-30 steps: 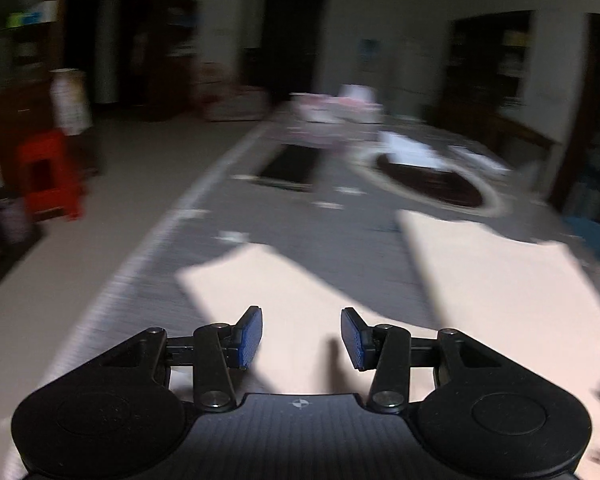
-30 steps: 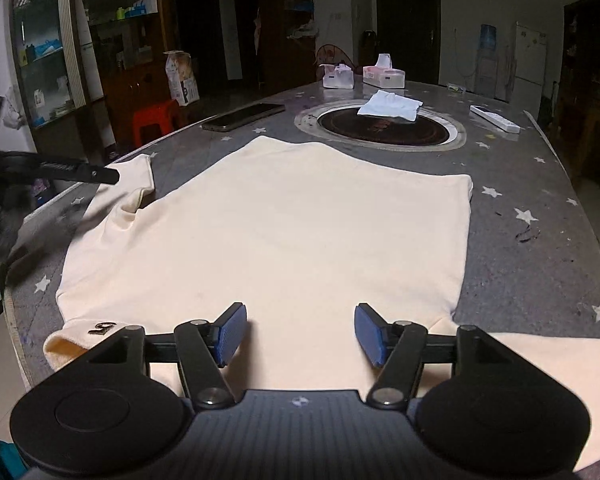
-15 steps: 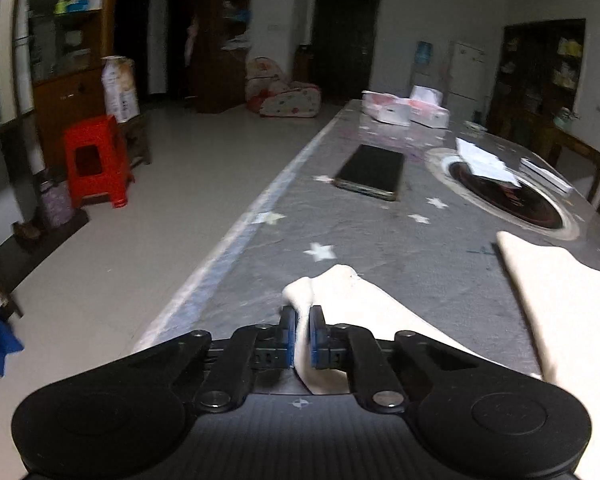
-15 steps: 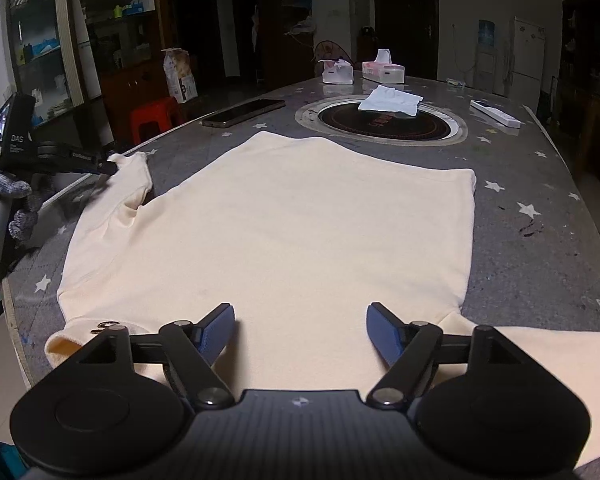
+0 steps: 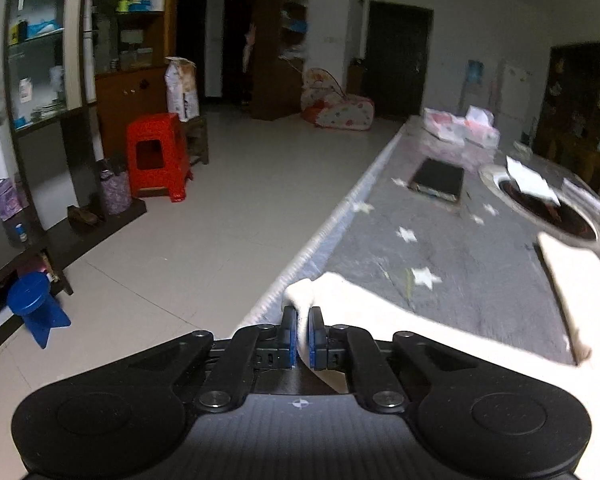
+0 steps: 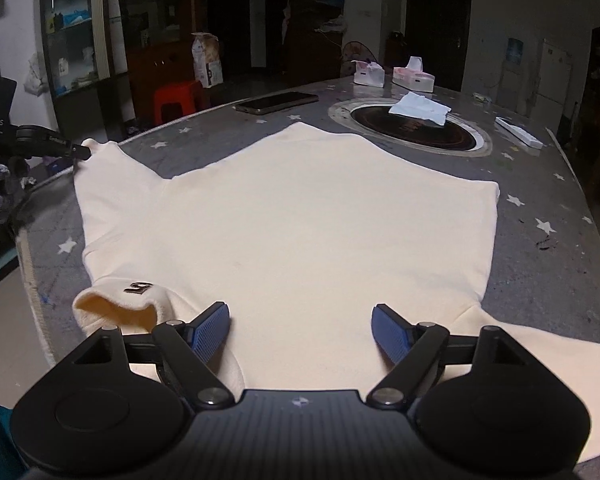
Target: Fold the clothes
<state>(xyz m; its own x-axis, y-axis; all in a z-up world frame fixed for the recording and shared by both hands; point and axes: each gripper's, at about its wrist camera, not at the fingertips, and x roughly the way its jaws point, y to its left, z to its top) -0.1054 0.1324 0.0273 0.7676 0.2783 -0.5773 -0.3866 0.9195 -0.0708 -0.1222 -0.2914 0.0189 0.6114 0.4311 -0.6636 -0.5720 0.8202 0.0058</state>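
Note:
A cream sweater (image 6: 300, 220) lies flat on the grey star-patterned table (image 6: 540, 200), collar (image 6: 120, 304) near the front left. My left gripper (image 5: 303, 336) is shut on the end of the left sleeve (image 5: 360, 304) at the table's left edge; it also shows in the right wrist view (image 6: 78, 152), pinching the sleeve tip (image 6: 100, 152). My right gripper (image 6: 300, 332) is open and empty, low over the sweater's shoulder area near the collar. The right sleeve (image 6: 540, 360) runs off to the front right.
A phone (image 6: 276, 102), a round inset hob (image 6: 412, 128) with a white cloth (image 6: 420, 108), tissue boxes (image 6: 414, 76) and a white remote (image 6: 518, 132) lie at the table's far end. A red stool (image 5: 156, 156) and a blue stool (image 5: 36, 308) stand on the floor to the left.
My left gripper closed on the left sleeve end and has pulled it outward to the table's left edge, straightening the sleeve. My right gripper opened wider and stayed over the shoulder area.

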